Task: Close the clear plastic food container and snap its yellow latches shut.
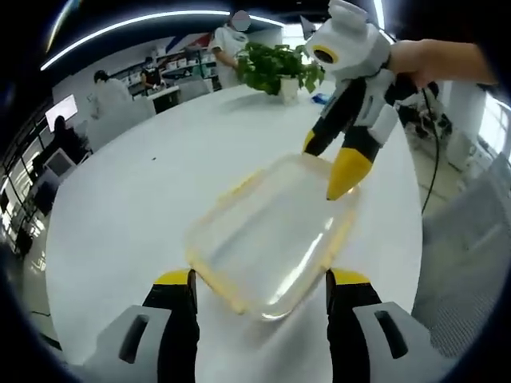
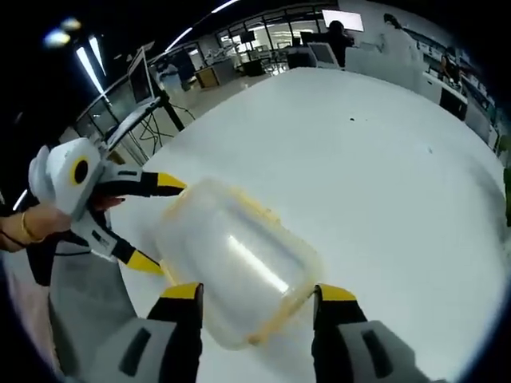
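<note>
1. Clear plastic food container (image 1: 267,239) sits on the white round tabletop (image 1: 160,159), lid on, yellow latches (image 1: 231,190) along its edges. Whether any latch is snapped, can't tell.
2. Left tongs (image 1: 259,291): jaws apart, straddling the container's near end, not clamped on it.
3. Right tongs (image 2: 255,303): jaws apart too, one each side of the opposite end, gripping nothing. In the left gripper view they come in from the far right, one yellow tip at the container's far rim.
4. Step, my read: lid looks seated, latch-snapping is in hand. Next move likely calls for one tong to steady the box while the other presses a latch down over the rim.
5. Potted plant (image 1: 279,68) at the far tabletop edge, people and desks beyond.
6. Writing/brands: nothing readable.
</note>
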### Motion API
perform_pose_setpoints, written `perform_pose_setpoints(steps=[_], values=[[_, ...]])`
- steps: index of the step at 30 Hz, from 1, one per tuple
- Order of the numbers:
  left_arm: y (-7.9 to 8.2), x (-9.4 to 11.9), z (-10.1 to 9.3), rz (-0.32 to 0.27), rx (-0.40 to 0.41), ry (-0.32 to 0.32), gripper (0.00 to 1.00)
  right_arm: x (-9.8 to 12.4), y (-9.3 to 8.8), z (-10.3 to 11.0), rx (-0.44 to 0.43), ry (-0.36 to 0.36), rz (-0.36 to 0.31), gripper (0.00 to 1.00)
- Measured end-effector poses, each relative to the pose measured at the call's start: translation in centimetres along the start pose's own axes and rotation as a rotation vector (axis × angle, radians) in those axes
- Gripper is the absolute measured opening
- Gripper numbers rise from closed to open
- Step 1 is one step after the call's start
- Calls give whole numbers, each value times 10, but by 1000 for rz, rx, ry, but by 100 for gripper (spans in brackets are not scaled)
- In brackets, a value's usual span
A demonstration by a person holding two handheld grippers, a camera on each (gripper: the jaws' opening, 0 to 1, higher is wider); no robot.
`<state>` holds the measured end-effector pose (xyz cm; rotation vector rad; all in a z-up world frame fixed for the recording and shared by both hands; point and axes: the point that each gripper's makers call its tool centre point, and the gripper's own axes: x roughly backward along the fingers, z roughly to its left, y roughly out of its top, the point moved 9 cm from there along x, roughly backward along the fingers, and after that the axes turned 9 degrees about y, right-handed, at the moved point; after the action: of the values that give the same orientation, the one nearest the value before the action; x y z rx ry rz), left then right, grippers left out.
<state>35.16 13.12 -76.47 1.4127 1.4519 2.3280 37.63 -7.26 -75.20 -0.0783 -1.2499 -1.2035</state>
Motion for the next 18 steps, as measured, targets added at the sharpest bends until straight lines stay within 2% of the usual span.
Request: perform_pose_setpoints(steps=[18], values=[[7, -23, 69, 9, 42, 44, 63, -34, 71, -32, 56, 38, 20, 53]])
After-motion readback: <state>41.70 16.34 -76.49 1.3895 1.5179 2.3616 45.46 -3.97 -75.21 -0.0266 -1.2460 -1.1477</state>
